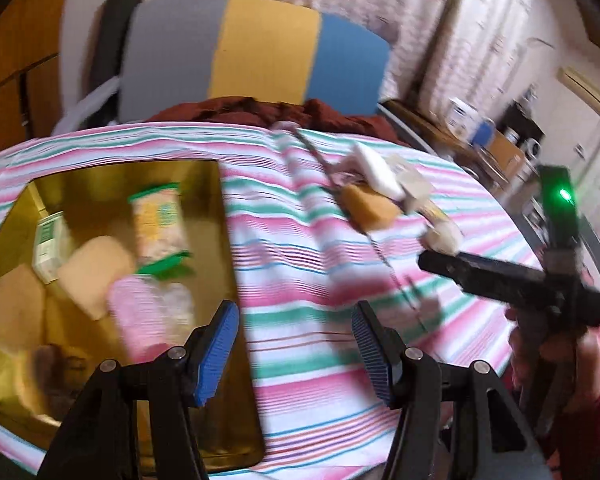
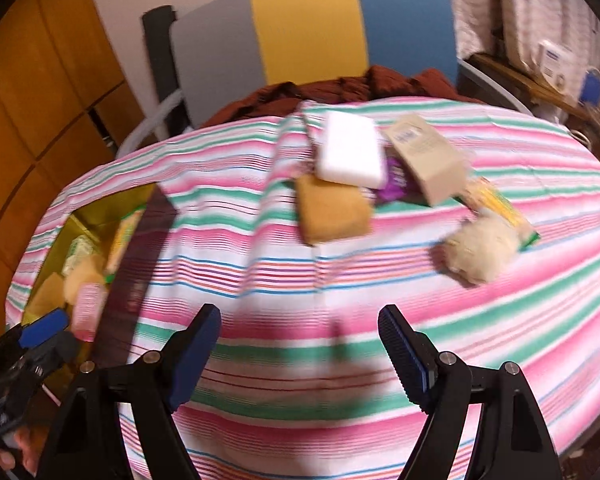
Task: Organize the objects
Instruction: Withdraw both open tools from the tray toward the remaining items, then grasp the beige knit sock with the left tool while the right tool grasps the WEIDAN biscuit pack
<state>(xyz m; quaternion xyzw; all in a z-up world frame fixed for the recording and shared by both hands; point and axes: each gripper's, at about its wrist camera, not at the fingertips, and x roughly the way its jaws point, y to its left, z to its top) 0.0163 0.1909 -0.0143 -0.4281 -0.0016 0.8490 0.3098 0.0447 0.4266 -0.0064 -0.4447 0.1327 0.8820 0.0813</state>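
Note:
A gold tray [image 1: 220,216] at the left holds several items: a yellow packet with green ends [image 1: 158,224], a white-green box [image 1: 48,248], tan sponges [image 1: 96,272] and a pink pack [image 1: 136,316]. My left gripper [image 1: 294,354] hangs open over the tray's right edge with nothing between its jaws. On the striped cloth lies a loose pile: a white block [image 2: 350,152], a tan sponge [image 2: 332,210], a purple packet [image 2: 396,182], a beige box [image 2: 426,158], a yellow packet [image 2: 500,208] and a cream fluffy ball [image 2: 476,248]. My right gripper [image 2: 300,356] is open and empty, short of the pile.
The striped tablecloth [image 2: 260,272] covers a round table. A grey, yellow and blue chair back [image 2: 308,28] with dark red cloth [image 2: 380,84] stands behind. The right tool's black body [image 1: 512,280] shows right of the left gripper. A shelf with boxes [image 1: 464,114] stands at the far right.

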